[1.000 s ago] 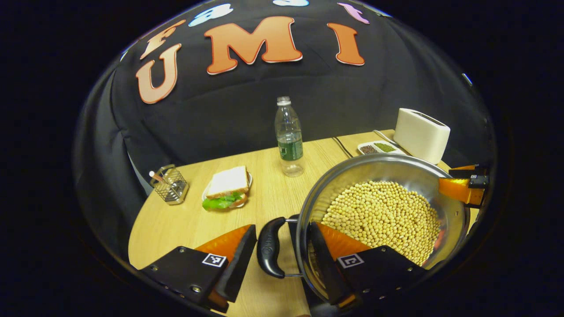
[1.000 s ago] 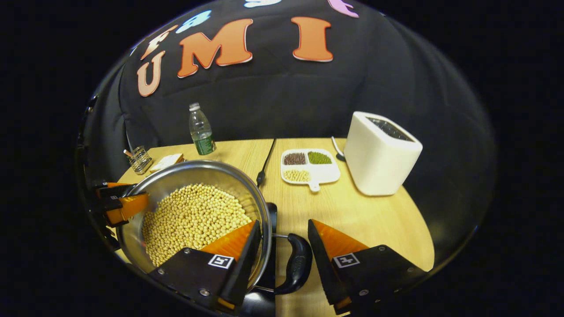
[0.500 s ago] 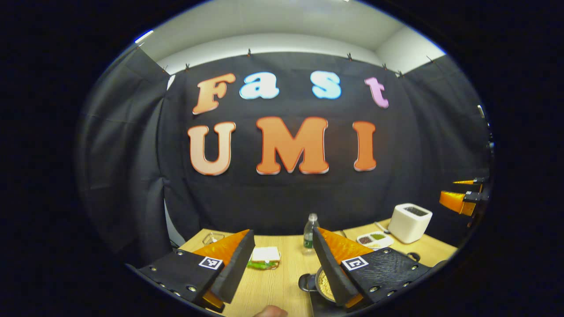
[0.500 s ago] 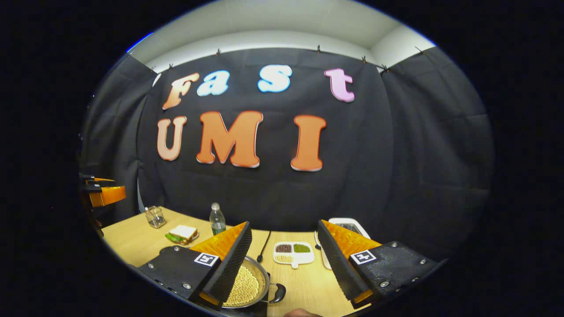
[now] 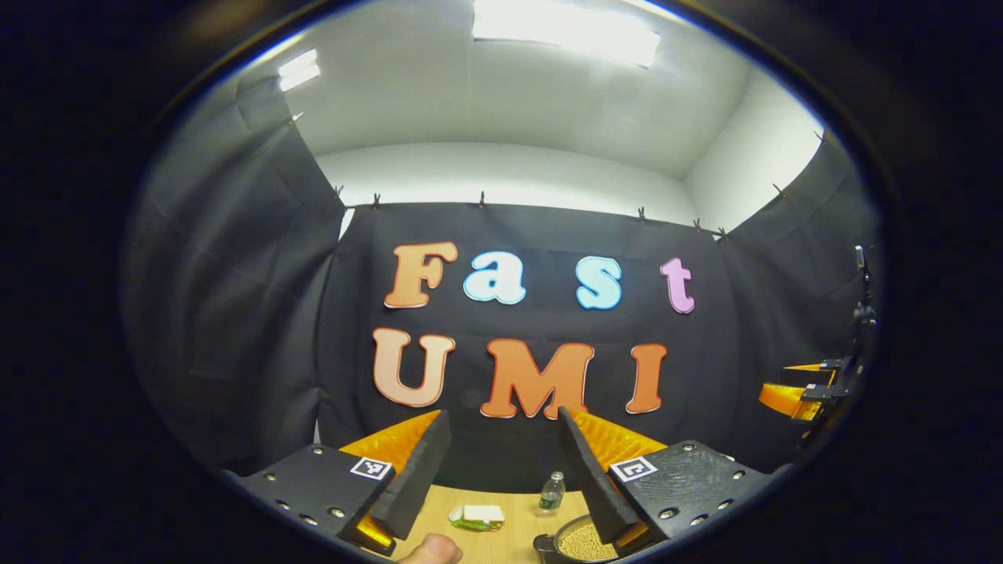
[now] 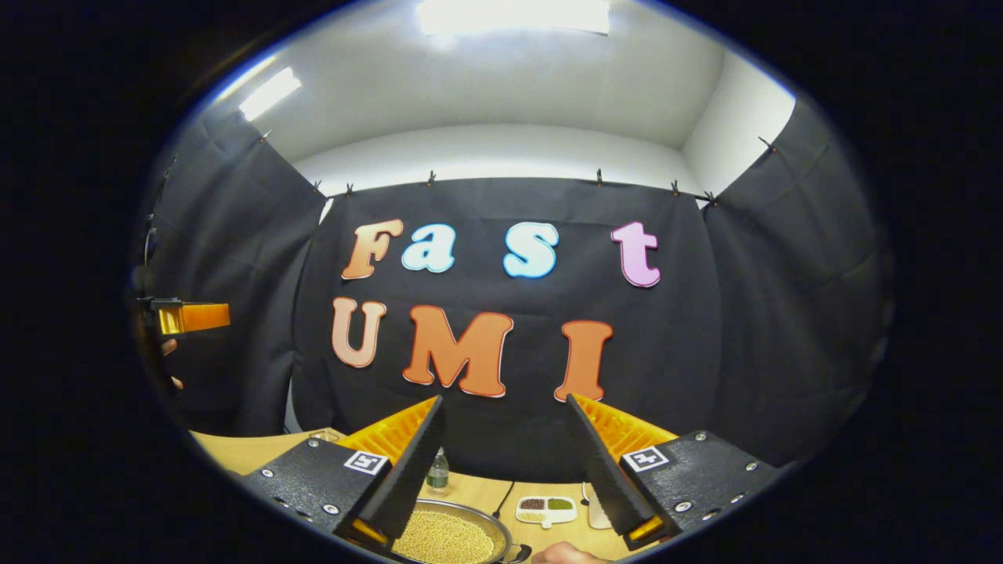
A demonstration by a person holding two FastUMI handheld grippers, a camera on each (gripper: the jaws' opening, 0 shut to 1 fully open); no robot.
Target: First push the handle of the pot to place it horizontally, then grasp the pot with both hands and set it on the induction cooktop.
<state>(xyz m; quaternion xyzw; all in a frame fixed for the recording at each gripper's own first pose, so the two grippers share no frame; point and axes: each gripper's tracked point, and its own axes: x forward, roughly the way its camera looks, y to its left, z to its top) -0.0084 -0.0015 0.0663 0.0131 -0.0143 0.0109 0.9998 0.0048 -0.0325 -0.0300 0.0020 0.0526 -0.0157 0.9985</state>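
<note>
1. High above the pot (image 5: 581,541), we hold the left gripper (image 5: 501,462) with its fingers spread wide and nothing between them; it points at the booth wall rather than down at the work.
2. Level with it, the right gripper (image 6: 505,450) is likewise spread and empty, well above the pot (image 6: 447,536).
3. Below both grippers, the pot sits on the wooden table (image 5: 501,540), full of pale round beans, with one dark side handle (image 5: 542,542) showing at its left rim in the left gripper view.
4. Beyond the pot, toward the wall, stand a water bottle (image 5: 552,493) and a sandwich (image 5: 478,515); to the pot's right in the right gripper view lies a divided dish (image 6: 546,509) of small grains.
5. We cannot make out the induction cooktop from here, so we cannot tell whether the pot rests on it.
6. Our judgement: neither gripper touches the pot, so either the placing is done and we are clear of it, or a grasp has yet to be made.
7. If the pot is not yet on the cooktop, the next move calls for lowering both grippers to opposite sides of it, closing evenly, and lifting level so the beans do not spill.
</note>
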